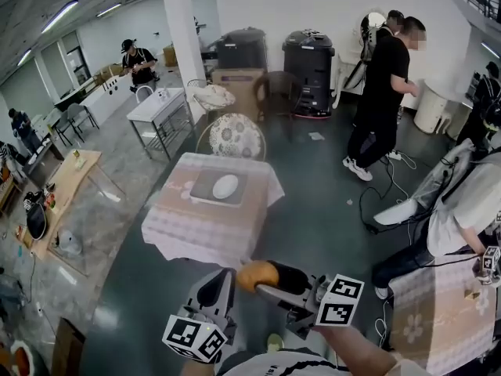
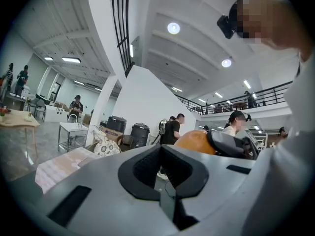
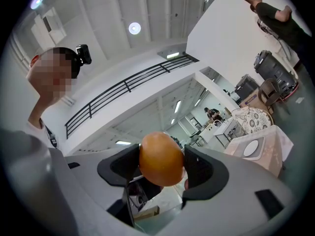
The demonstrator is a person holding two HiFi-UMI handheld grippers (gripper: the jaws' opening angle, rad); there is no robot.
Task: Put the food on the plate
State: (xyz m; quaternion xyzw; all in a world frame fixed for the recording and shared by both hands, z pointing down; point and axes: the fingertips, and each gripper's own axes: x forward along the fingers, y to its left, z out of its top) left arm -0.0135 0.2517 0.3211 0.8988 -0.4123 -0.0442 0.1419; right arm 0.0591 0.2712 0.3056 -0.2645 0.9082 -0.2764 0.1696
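Grips a round orange food between the jaws of the right hand-held gripper, bottom centre of the head view. Holds the left hand-held gripper just beside it, jaws together, empty. Sits well apart from the white plate on a tray on the bench, mid-frame.

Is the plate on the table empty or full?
Empty: the plate shows only bare white. The orange food is clamped in the right gripper, away from the table.
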